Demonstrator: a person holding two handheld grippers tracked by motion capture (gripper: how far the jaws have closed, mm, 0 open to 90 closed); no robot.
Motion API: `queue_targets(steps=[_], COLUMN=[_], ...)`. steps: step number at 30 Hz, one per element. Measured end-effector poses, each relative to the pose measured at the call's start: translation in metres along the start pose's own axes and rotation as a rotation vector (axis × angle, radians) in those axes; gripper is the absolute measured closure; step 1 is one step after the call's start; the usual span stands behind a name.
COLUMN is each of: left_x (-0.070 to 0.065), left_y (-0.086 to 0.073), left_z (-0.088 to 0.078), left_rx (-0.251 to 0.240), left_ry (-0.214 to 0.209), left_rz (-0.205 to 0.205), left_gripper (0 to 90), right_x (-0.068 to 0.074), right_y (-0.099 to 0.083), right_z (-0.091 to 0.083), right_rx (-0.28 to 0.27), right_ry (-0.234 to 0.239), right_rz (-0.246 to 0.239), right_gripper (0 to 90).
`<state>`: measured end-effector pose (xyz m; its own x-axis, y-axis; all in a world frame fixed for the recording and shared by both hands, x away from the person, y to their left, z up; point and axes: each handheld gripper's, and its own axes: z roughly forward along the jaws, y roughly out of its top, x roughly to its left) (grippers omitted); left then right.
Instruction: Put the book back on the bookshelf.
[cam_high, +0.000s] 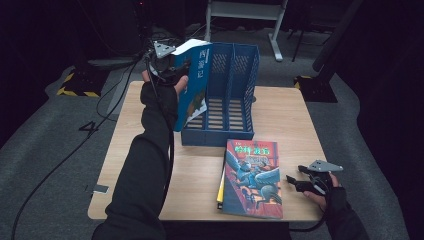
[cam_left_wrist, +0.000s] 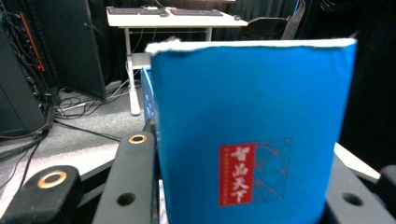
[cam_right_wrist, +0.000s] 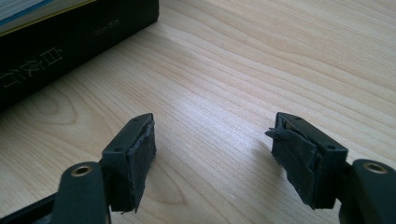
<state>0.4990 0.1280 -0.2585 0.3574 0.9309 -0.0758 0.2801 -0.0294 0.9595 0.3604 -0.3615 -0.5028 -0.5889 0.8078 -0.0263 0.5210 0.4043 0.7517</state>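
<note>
While the right gripper (cam_high: 296, 183) gapes, left gripper (cam_high: 167, 70) clamps an upright blue book (cam_high: 192, 85).

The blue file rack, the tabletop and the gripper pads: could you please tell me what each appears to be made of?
Blue file rack: likely moulded plastic, matte, with slotted floor and perforated walls. Tabletop: pale wood or wood-look laminate, smooth, with printed-looking grain. Right gripper pads: black rubber or foam, matte, with one pad's edge torn and ragged.
</note>
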Motion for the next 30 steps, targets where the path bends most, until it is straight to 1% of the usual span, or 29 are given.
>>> queue_targets(steps=[4, 5, 6, 7, 8, 12, 13, 15, 16, 19, 21, 26, 27, 28, 30], left_x=[-0.005, -0.006, -0.007, -0.008, -0.008, -0.003, -0.003, -0.004, -0.005, -0.004, -0.004, -0.005, -0.004, -0.005, -0.006], left_y=[-0.001, -0.001, 0.001, 0.002, 0.002, 0.005, 0.005, 0.007, 0.007, 0.007, 0.006, 0.0, 0.0, 0.0, 0.001], left_z=[0.009, 0.012, 0.013, 0.014, 0.013, 0.007, 0.006, 0.004, 0.003, 0.002, 0.004, 0.015, 0.016, 0.017, 0.019], left_rx=[0.007, 0.012, 0.027, 0.027, 0.027, 0.031, 0.031, 0.041, 0.041, 0.037, 0.039, 0.03, 0.026, 0.022, 0.013], left_ry=[0.011, 0.018, 0.023, 0.03, 0.031, 0.028, 0.027, 0.036, 0.039, 0.04, 0.037, 0.043, 0.04, 0.046, 0.057], left_rz=[-0.002, 0.009, 0.03, 0.047, 0.055, 0.048, 0.055, 0.086, 0.096, 0.087, 0.085, 0.038, 0.035, 0.032, 0.039], left_gripper=[60.8, 60.7, 60.7, 60.7, 60.7, 60.6, 60.6, 60.6, 60.6, 60.5, 60.5, 60.6, 60.6, 60.5, 60.5], right_x=[0.0, 0.001, 0.001, 0.001, 0.001, 0.0, 0.0, 0.001, 0.001, 0.001, 0.001, 0.001, 0.001, 0.001, 0.001], right_y=[0.0, 0.0, 0.0, 0.0, 0.0, -0.001, -0.001, 0.0, 0.0, 0.0, 0.0, 0.0, -0.001, -0.001, -0.001], right_z=[0.0, 0.0, 0.0, 0.0, 0.0, 0.0, 0.0, 0.0, 0.0, 0.0, 0.0, 0.0, 0.0, 0.0, 0.0], right_rx=[0.0, 0.0, 0.0, 0.0, -0.001, -0.001, -0.002, -0.001, -0.001, -0.001, 0.0, -0.001, -0.002, -0.002, -0.003], right_ry=[0.0, 0.0, 0.001, 0.002, 0.004, 0.009, 0.009, 0.007, 0.006, 0.006, 0.006, 0.006, 0.006, 0.007, 0.008], right_rz=[-0.003, -0.005, -0.006, -0.006, -0.007, -0.004, -0.004, -0.006, -0.005, -0.003, -0.002, -0.002, -0.003, -0.003, -0.004], right_gripper=[30.9, 30.9, 30.9, 30.9, 30.9, 30.8, 30.9, 30.9, 30.9, 30.8, 30.8, 31.0, 31.0, 31.1, 31.2])
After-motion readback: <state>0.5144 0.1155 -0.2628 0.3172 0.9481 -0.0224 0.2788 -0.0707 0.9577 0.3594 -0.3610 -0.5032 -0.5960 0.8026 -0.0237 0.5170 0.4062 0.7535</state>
